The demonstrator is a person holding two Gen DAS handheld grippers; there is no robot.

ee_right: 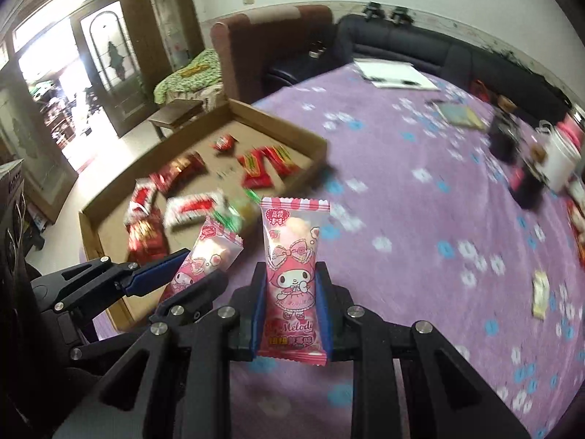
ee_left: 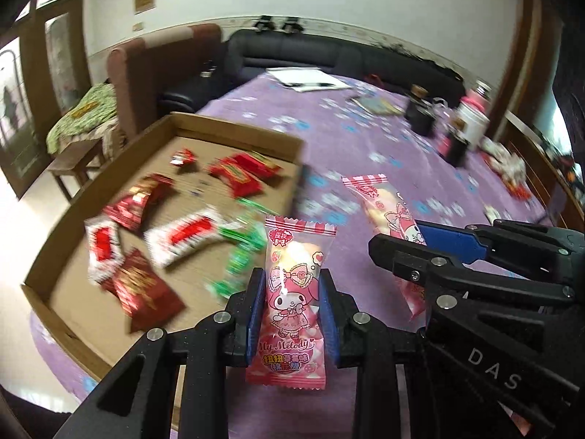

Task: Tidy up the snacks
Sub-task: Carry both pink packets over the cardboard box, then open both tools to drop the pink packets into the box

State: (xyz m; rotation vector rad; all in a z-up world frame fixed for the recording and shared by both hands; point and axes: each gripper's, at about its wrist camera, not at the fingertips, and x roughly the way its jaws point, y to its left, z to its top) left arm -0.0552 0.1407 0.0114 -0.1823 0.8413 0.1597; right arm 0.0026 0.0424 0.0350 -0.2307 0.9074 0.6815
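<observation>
A pink My Melody packet (ee_left: 292, 292) stands upright between the blue pads of my left gripper (ee_left: 292, 278), which is shut on it. My right gripper (ee_right: 290, 269) is shut on a second pink packet (ee_right: 292, 274) of the same kind. Each gripper shows in the other's view: the right gripper (ee_left: 396, 236) with its packet (ee_left: 387, 208), the left gripper (ee_right: 204, 265) with its packet (ee_right: 210, 252). Both hover over the purple cloth just right of a shallow cardboard tray (ee_left: 234, 126) (ee_right: 278, 117). The tray holds several red, red-and-white and green snack packets.
The purple flowered tablecloth (ee_right: 420, 219) covers the table. Dark bottles (ee_left: 453, 146) and a white cup (ee_right: 563, 161) stand at the far right, with loose snacks (ee_right: 539, 294) nearby. Papers (ee_left: 307, 80) lie at the far edge, before a dark sofa (ee_left: 329, 51).
</observation>
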